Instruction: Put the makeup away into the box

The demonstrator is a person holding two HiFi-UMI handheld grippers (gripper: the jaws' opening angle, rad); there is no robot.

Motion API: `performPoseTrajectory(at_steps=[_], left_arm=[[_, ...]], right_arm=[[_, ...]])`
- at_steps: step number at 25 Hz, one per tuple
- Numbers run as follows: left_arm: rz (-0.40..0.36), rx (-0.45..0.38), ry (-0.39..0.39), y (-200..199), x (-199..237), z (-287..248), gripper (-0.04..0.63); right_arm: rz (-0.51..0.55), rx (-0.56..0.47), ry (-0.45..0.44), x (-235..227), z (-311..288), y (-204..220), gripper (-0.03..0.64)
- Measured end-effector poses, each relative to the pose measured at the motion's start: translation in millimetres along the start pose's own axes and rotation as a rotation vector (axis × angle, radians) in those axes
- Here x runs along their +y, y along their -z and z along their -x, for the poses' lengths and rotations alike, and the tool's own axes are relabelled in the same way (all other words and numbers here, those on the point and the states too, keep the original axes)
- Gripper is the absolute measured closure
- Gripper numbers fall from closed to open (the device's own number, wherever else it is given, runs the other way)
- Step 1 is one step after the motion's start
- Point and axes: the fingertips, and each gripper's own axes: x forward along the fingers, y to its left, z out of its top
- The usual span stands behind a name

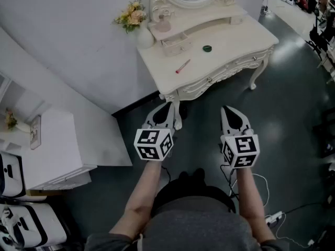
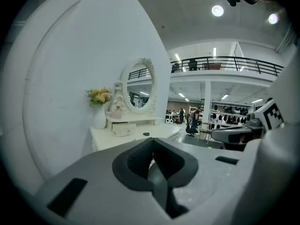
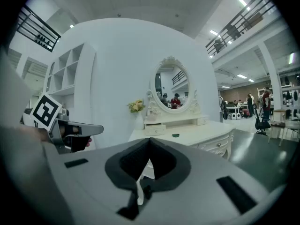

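Currently: pink makeup stick (image 1: 182, 66) and green compact (image 1: 208, 48) lie on the white desk (image 1: 235, 41), near the small box (image 1: 176, 45) | advice: part the jaws first, grip the slim stick across its width | left gripper (image 2: 152, 149), right gripper (image 3: 149, 146): jaws together, empty, side by side, nearly level, short of the desk

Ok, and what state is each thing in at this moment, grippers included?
Left gripper: shut, empty.
Right gripper: shut, empty.
Small drawer: pulled partly out.
Pink stick: lying flat on the dressing table.
Green round case: resting flat on that tabletop.
Vase of flowers: upright.
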Motion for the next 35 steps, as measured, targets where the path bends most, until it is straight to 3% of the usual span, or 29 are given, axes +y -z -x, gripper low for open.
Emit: performPoseTrajectory(at_steps=[12, 15, 26, 35], left_arm=[[-0.068, 0.045, -0.017, 0, 0, -16, 0.582], [-0.075, 0.051, -0.024, -1, 10, -31, 0.522], [-0.076, 0.07, 0.01, -13, 68, -121, 0.448], [-0.074, 0.114, 0.083, -21, 115, -197, 0.437]], right_arm=[[-0.072, -0.028, -0.036, -6, 0, 1, 0.614], [-0.084, -0.029, -0.033, -11, -9, -2, 0.614], [-0.103, -0.028, 0.015, -41, -94, -26, 0.613], [-0.148, -0.002, 0.097, -67, -171, -41, 0.613]])
